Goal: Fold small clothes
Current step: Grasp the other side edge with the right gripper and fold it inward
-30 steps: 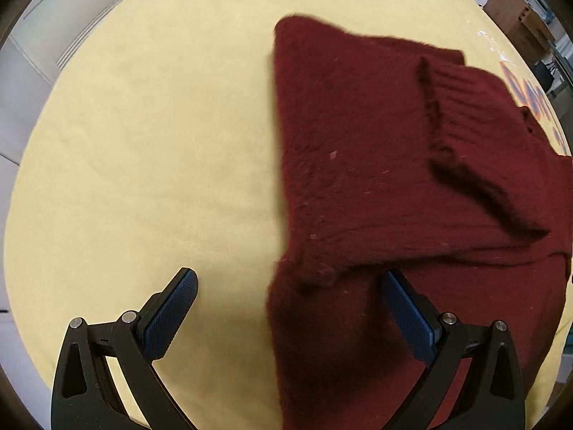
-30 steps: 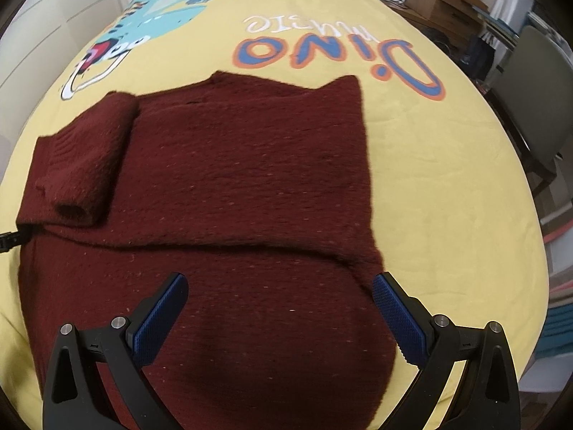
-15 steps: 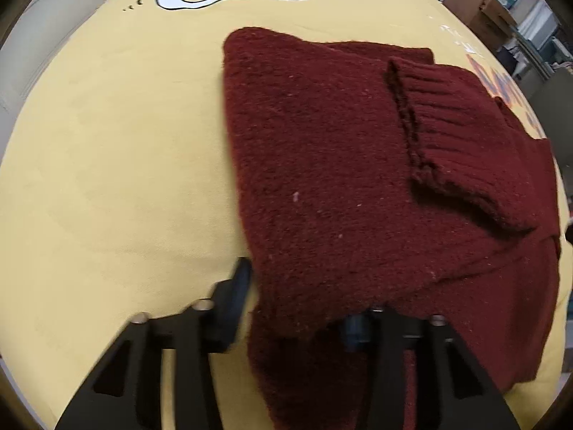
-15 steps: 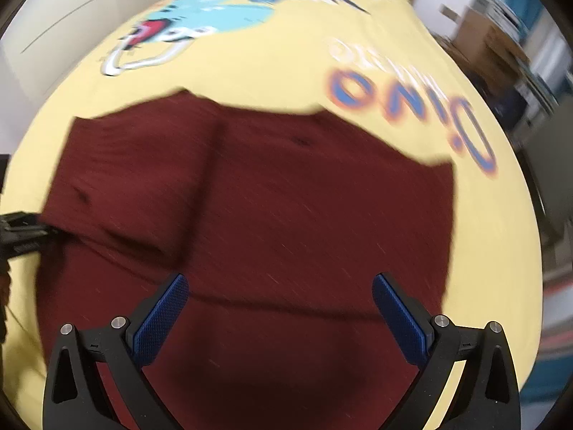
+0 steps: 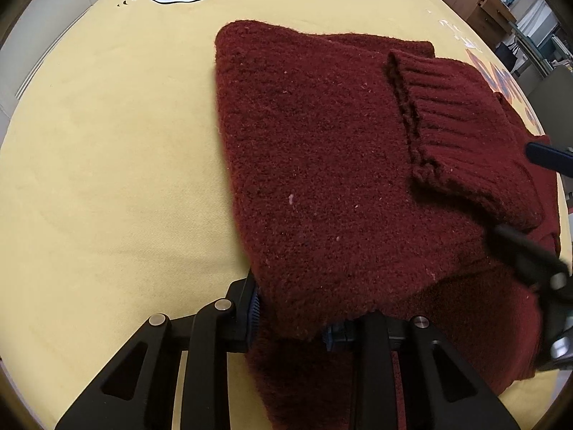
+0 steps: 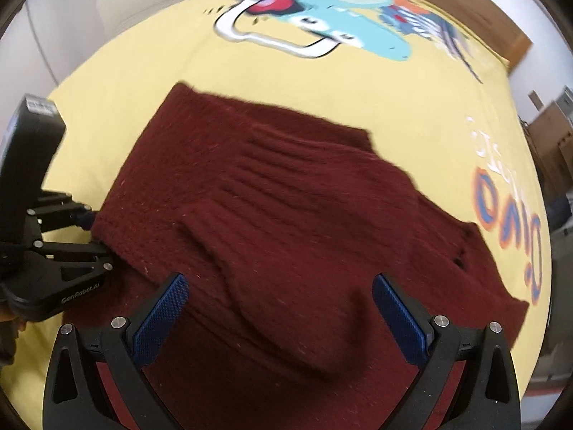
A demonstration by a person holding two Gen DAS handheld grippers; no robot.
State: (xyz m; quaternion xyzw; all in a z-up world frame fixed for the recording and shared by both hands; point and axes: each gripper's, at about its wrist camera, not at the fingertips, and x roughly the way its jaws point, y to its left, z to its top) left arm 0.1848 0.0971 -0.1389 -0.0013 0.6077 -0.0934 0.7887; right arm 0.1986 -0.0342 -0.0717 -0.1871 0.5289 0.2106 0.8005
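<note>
A dark red knitted sweater (image 5: 322, 165) lies partly folded on the yellow printed cloth (image 5: 107, 143), with a ribbed sleeve cuff (image 5: 462, 125) folded over its top. My left gripper (image 5: 292, 326) is shut on the sweater's near folded edge. In the right wrist view the sweater (image 6: 304, 222) fills the middle and the left gripper (image 6: 98, 247) pinches its left edge. My right gripper (image 6: 279, 308) is open and empty, hovering over the sweater with a finger on either side of the sleeve. The right gripper's fingers (image 5: 526, 254) show at the right edge of the left wrist view.
The yellow cloth (image 6: 412, 100) carries a cartoon dinosaur print (image 6: 322, 21) at the far side and orange-blue lettering (image 6: 508, 222) to the right. Cardboard boxes and furniture (image 5: 476, 3) stand beyond the far right edge.
My left gripper closed on the sweater's near edge. My right gripper swung left across the sweater, staying open, and now sits over the sleeve close to the left gripper.
</note>
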